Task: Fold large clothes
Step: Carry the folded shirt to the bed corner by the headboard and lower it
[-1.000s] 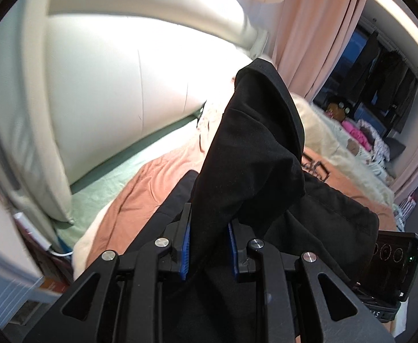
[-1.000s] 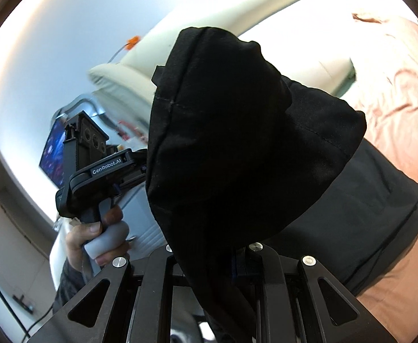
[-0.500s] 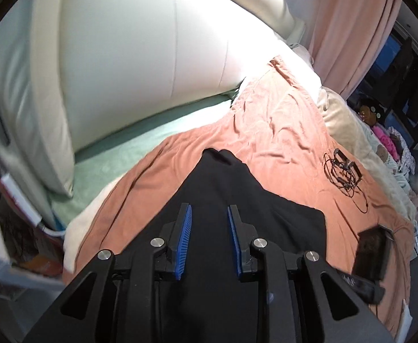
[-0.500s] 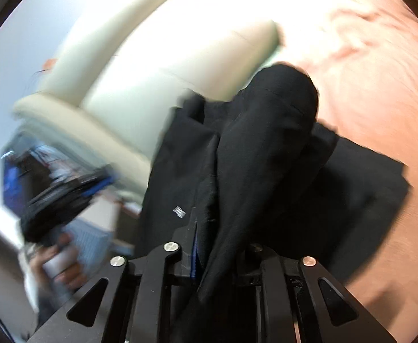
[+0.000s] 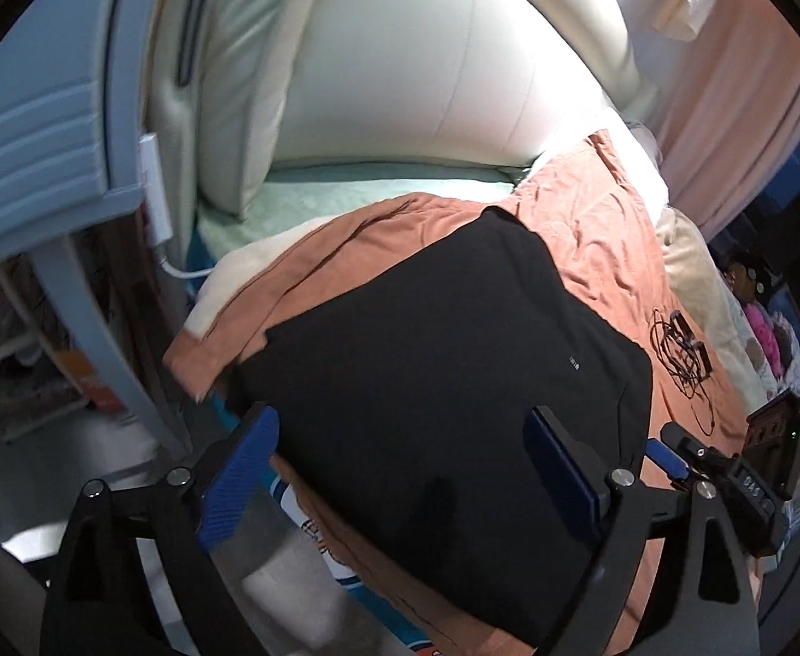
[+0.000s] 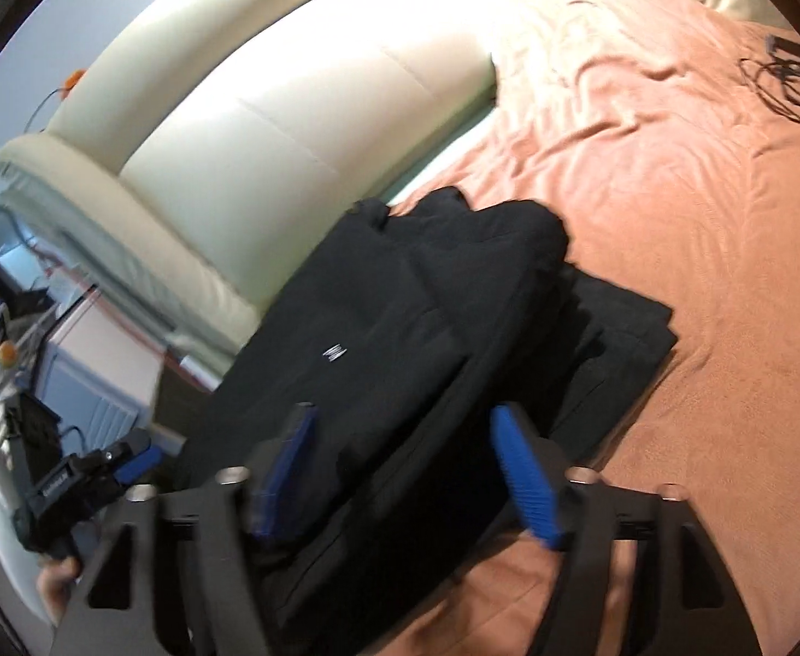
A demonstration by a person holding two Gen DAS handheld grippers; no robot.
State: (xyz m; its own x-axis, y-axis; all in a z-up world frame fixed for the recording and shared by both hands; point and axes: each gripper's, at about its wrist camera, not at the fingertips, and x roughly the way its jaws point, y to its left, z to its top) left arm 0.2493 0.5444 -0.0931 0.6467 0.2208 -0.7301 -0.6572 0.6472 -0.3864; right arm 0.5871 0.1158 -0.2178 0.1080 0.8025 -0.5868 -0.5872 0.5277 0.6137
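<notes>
And there's the release: a second ago both grippers held black cloth bunched up in the air, and now the black garment (image 5: pixel 433 382) lies flat and squared on the salmon blanket (image 5: pixel 607 251) near the bed's corner. Starting at the left, the left gripper (image 5: pixel 400 470) is low over the near part of the cloth with its jaws opening wide; the blue pads (image 5: pixel 239 481) stand clear of the fabric on either side, nothing pinched. Across to the right, the right gripper (image 6: pixel 405 470) is doing the same, jaws opening, with the fold's thick edge lying in the gap between them but no pad pressing on it as far as the blurred frame shows. From that side the garment (image 6: pixel 400 328) reads as several stacked layers with a small white mark on top, so I'd say this fold is laid down and the next call is another fold or a smoothing pass. Around it: the cream padded headboard (image 5: pixel 411 71) behind, a pale green sheet (image 5: pixel 345 197) showing past the blanket, and a tangle of black cables (image 5: pixel 678 350) lying well apart to the right, along with a heap of bedding at the far edge. The cloth's left corner sits close to the mattress edge, which could let it slide.
</notes>
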